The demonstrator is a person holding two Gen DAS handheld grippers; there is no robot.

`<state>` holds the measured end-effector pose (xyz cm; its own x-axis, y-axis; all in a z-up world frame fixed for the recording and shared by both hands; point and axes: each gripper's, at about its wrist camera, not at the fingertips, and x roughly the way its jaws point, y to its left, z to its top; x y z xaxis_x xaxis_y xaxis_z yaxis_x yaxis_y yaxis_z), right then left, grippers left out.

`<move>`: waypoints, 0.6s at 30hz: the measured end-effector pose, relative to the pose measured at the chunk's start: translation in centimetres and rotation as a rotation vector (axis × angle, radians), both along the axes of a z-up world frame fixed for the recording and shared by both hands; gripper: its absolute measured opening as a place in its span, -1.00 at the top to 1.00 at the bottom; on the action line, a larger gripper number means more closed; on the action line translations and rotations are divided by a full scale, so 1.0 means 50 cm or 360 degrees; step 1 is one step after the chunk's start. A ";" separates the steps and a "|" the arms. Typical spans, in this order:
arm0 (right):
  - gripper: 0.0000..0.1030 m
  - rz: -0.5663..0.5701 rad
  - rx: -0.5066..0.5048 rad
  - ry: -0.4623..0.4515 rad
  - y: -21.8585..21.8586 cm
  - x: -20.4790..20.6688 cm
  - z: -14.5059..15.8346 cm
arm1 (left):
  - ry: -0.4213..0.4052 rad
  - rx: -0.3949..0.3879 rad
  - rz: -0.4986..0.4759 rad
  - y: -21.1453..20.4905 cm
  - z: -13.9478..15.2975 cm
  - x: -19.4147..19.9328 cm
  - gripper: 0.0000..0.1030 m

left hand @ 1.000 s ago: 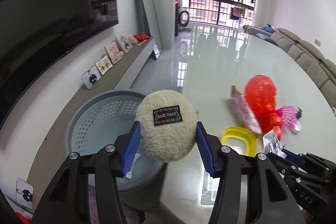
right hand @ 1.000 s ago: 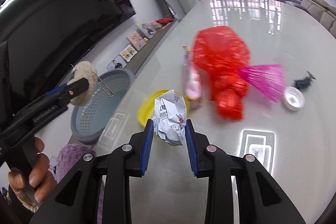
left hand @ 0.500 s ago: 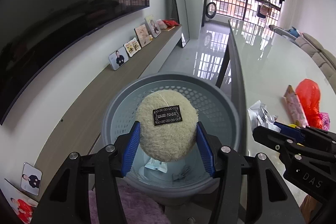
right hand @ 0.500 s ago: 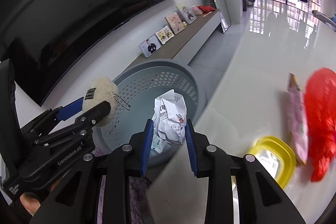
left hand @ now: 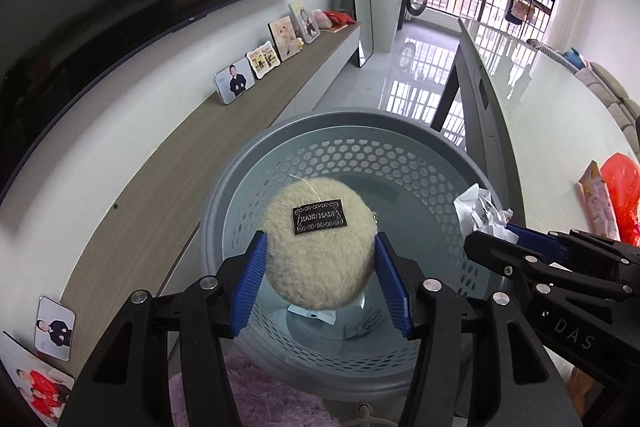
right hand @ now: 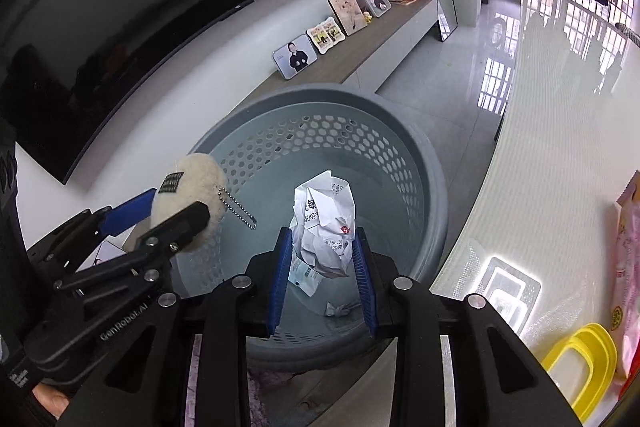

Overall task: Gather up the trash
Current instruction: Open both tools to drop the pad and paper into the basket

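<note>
- Left wrist view:
  - Looking down into the round grey plastic basket with honeycomb-perforated walls (left hand: 240, 203), standing on the floor just beside the glossy white table (left hand: 560, 131).
  - Gripping, in the left gripper (left hand: 320, 271), the round cream fluffy pom-pom with a black "HAND MADE" label (left hand: 316, 259); blue pads (left hand: 250, 283) pressing on both its sides, jaws about as wide apart as the pom-pom itself.
  - Hanging above the basket's opening, well clear of its bottom.
  - Entering over the basket's right rim: the right gripper (left hand: 500, 235), clamped on the crumpled white printed paper ball (left hand: 480, 211).
  - Lying on the basket's floor: a small white packet (left hand: 312, 314) and a grey knotted scrap (left hand: 360, 329).
  - Resting on the table, right of the basket: a red plastic bag (left hand: 622, 187) and a pink snack wrapper (left hand: 596, 203).

- Right wrist view:
  - Pinching the paper ball (right hand: 324, 223) between the right gripper's (right hand: 324, 267) blue pads (right hand: 280, 279), jaws narrowly apart, closed tight on it.
  - Hovering over the middle of the basket (right hand: 432, 187), above the white packet (right hand: 305, 273) and grey scrap (right hand: 338, 309) on its floor.
  - Reaching in over the basket's left rim: the left gripper (right hand: 176, 211) with the pom-pom (right hand: 192, 187), a silver ball chain (right hand: 238, 207) dangling from it.
  - Sitting on the table (right hand: 540, 167), right of the basket: a yellow plastic lid (right hand: 580, 367) and the pink wrapper (right hand: 628, 267).
</note>
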<state>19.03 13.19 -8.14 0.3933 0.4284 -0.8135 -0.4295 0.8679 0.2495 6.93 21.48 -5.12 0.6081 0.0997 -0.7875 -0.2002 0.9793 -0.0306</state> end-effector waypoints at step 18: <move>0.05 -0.0033 0.0003 -0.0076 -0.012 -0.014 -0.004 | -0.0011 0.0035 0.0088 0.013 -0.003 -0.018 -0.52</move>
<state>18.35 12.61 -8.37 0.4404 0.4210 -0.7930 -0.4226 0.8765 0.2306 6.04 22.13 -5.30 0.6068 0.1506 -0.7804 -0.2539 0.9672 -0.0107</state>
